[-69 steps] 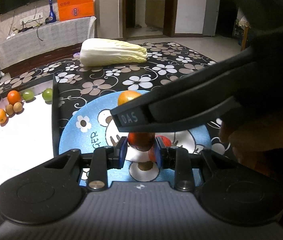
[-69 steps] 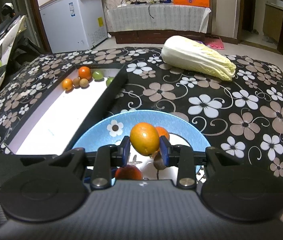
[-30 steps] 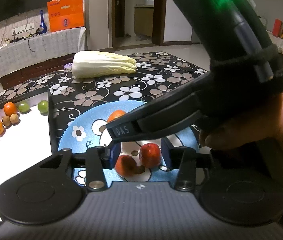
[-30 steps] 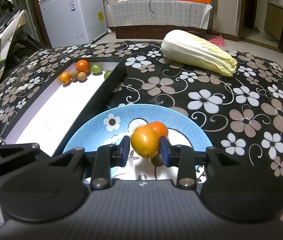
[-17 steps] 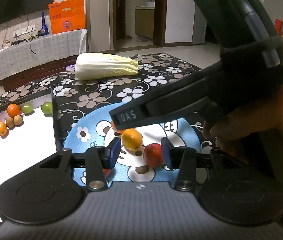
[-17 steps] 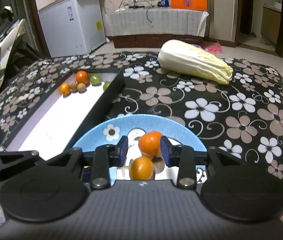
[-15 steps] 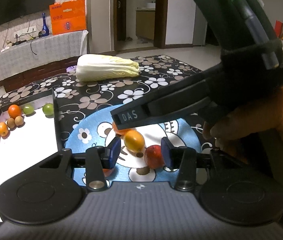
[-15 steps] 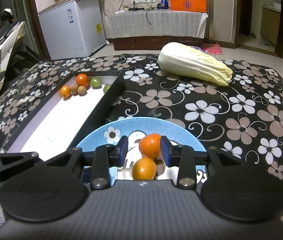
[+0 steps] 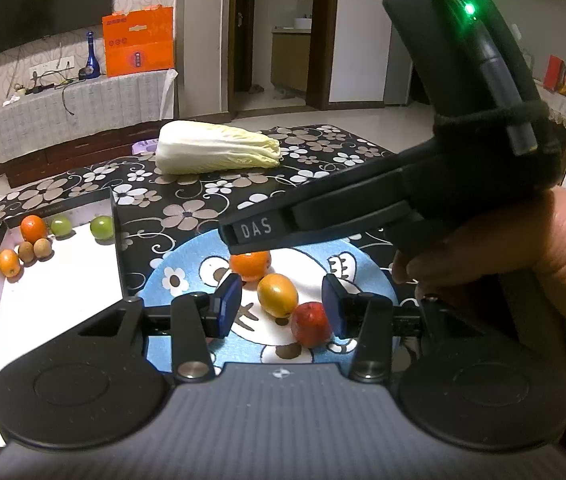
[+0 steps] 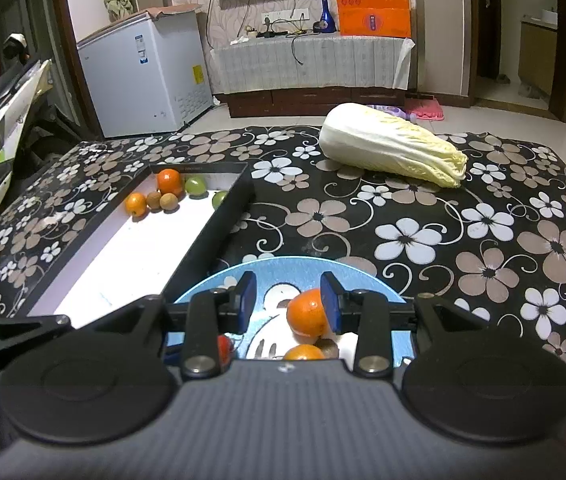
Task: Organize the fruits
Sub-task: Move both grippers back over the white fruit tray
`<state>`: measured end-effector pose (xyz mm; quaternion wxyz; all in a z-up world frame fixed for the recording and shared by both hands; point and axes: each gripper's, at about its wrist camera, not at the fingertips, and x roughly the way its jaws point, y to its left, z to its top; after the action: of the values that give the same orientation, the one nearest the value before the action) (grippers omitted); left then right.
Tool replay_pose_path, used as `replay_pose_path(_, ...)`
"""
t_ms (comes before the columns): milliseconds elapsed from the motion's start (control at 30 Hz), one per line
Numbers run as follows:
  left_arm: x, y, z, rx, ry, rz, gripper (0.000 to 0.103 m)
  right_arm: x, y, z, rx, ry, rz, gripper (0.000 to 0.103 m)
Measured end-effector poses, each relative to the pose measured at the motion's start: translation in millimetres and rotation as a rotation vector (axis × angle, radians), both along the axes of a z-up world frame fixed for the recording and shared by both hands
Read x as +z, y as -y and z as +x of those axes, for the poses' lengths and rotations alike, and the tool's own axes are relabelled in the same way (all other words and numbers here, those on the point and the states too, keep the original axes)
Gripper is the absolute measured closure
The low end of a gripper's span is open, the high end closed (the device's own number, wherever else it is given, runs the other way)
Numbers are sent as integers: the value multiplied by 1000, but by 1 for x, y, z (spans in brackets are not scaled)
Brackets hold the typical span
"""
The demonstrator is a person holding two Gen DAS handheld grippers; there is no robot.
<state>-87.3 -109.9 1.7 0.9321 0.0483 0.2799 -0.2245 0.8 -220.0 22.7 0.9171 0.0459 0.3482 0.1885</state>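
1. Left gripper (image 9: 281, 306): jaws apart, gripping nothing, above the blue plate (image 9: 179, 280).
2. Right gripper (image 10: 287, 302): jaws apart, empty, over the same plate.
3. Plate contents: orange (image 9: 251, 264), yellow-orange fruit (image 9: 277, 295), red fruit (image 9: 310, 325), close together.
4. White tray (image 10: 123, 256), beside the plate on the table (image 10: 483, 240): small fruits (image 10: 163, 196) at its far end.
5. Cabbage (image 10: 391, 150): far side of the table.

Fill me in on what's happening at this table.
A person is sorting fruit with a gripper in each hand. Both the left gripper and the right gripper hover open over the blue plate, holding nothing. On the plate lie an orange, a yellow fruit and a red fruit. Several small fruits sit at the far end of the white tray. A cabbage lies beyond.
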Motion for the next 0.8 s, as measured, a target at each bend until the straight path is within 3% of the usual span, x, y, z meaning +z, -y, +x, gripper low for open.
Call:
replay_pose_path(467, 5, -11, 2, 62, 5, -3, 53, 3, 0, 3, -29, 18, 32, 65)
replay_pose_path(800, 4, -31, 10, 162, -11, 15, 53, 6, -18, 7, -5, 32, 44, 65)
